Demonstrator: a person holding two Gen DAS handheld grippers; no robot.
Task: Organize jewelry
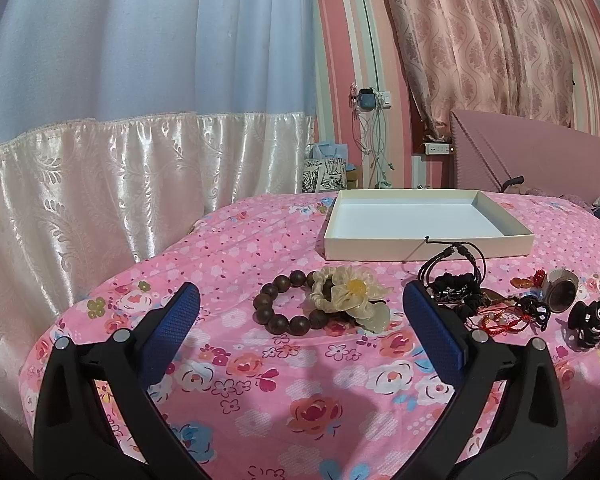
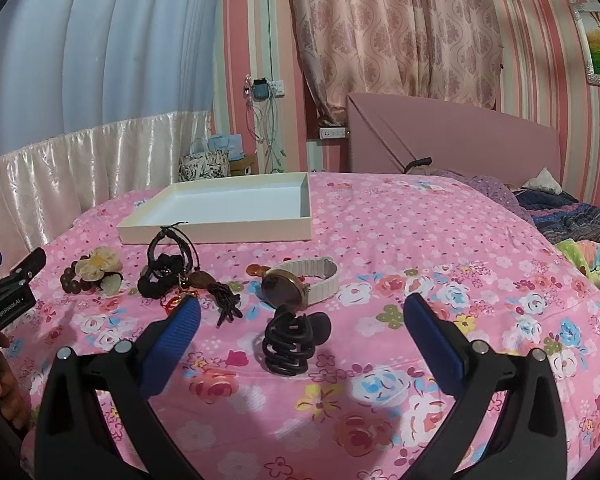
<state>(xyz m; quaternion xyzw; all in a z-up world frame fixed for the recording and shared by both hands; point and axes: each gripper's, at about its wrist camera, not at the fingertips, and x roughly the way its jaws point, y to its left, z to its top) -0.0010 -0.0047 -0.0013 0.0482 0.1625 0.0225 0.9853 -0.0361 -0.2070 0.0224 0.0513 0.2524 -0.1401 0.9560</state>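
Bed [image 1: 228,248] covered in a pink floral sheet, serving as the work area. Shallow white cardboard tray [image 1: 424,246] lying empty toward the headboard, likely the destination for the jewellery.

Just in front of the tray, a loose row of pieces: dark brown wooden bead bracelet [image 1: 278,308] at the left end, with a cream fabric flower scrunchie with a yellow centre [image 1: 350,298] resting partly on it. To the right, tangled black cord bracelets [image 1: 456,266] piled with red string items, one loop standing up against the tray's front wall. Further right, round-faced watch with a white strap [image 2: 300,284], lying on its side. Nearest the viewer, black plastic claw hair clip [image 2: 290,344], standing upright.

Left gripper [image 1: 300,312] spread wide, empty, hovering low and aimed at the bead bracelet and scrunchie, seemingly lined up for a first pick. Right gripper [image 2: 302,318] likewise spread wide and empty, framing the claw clip, apparently ready to close on it. Nothing yet in the tray.
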